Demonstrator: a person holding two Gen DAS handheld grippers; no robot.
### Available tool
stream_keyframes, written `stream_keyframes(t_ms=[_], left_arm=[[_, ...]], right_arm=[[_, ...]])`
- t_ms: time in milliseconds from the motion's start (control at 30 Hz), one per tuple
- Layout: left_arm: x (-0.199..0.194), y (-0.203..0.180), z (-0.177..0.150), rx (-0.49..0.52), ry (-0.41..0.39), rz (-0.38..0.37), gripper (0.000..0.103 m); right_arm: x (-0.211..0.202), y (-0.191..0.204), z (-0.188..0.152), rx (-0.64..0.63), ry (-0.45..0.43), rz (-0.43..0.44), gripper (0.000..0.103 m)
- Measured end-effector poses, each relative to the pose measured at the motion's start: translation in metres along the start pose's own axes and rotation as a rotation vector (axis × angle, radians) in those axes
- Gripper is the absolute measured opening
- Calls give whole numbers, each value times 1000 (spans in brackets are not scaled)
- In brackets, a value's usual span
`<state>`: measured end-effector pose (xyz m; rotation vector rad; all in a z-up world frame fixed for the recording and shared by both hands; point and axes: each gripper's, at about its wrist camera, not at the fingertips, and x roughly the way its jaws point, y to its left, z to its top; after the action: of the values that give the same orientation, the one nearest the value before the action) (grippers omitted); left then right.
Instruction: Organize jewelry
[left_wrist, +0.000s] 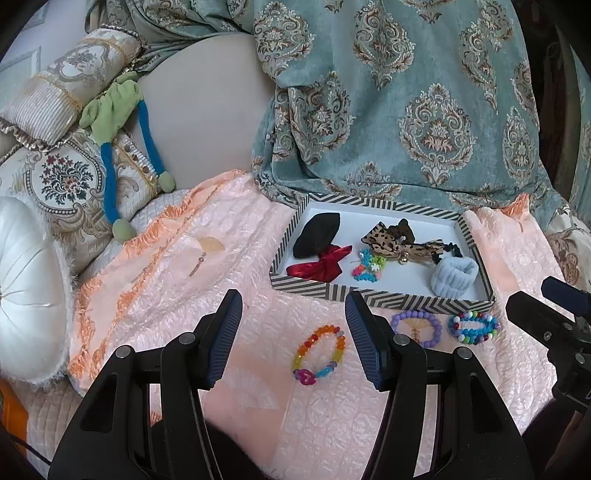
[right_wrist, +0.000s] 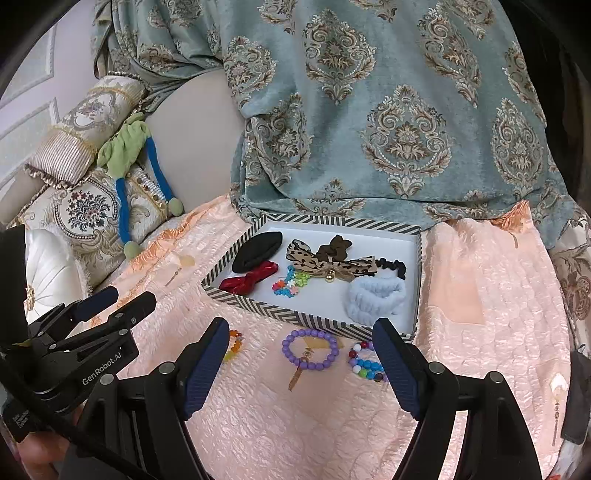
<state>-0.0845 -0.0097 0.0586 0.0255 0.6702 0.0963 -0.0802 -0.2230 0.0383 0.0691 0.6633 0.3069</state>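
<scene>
Soft bed surface under a pink quilted cover (left_wrist: 229, 266) with orange fringe along its far edge. Behind the striped tray (left_wrist: 380, 295): a teal damask cloth (left_wrist: 424, 92) hanging down, its hem touching the tray's far wall. Far to the left of the tray: patterned cushions (left_wrist: 62, 177), a round white cushion (left_wrist: 26, 295), and a green and blue stuffed toy (left_wrist: 118, 122) lying over them. Pale panelled wall behind the cushions.

Tray resting flat on the cover, long axis running left to right, slightly slanted in both views. Inside the tray: black hair bow (left_wrist: 317, 230) and red bow (left_wrist: 321, 262) at the left end, leopard-print bow (left_wrist: 399, 242) in the middle, small coloured bead piece (left_wrist: 367, 267) beside it, light blue fluffy band (left_wrist: 456, 273) at the right end.

Just in front of the tray's near wall, on the cover, three bracelets in a row, all lying flat as rings: orange and multicolour bracelet (left_wrist: 319, 354) to the left, purple bracelet (right_wrist: 310, 349) in the middle with a small charm trailing toward the camera, blue and multicolour bracelet (left_wrist: 472, 326) to the right, near the tray's right corner.

Left gripper (left_wrist: 293, 336) released, jaws wide, nothing between the pads, hovering above the orange bracelet. Right gripper (right_wrist: 301, 369) also released, jaws wide apart, framing the purple bracelet without touching it.
</scene>
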Motion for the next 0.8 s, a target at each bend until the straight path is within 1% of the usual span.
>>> stream_keyframes(t_ms=[533,800], left_arm=[[4,0,-2,9,16,-4,58],[7,3,-4,12,26,-2,58]], right_arm=[[-3,-4,2,10,-5,0,78],[0,-3,0,8,6,1,78]])
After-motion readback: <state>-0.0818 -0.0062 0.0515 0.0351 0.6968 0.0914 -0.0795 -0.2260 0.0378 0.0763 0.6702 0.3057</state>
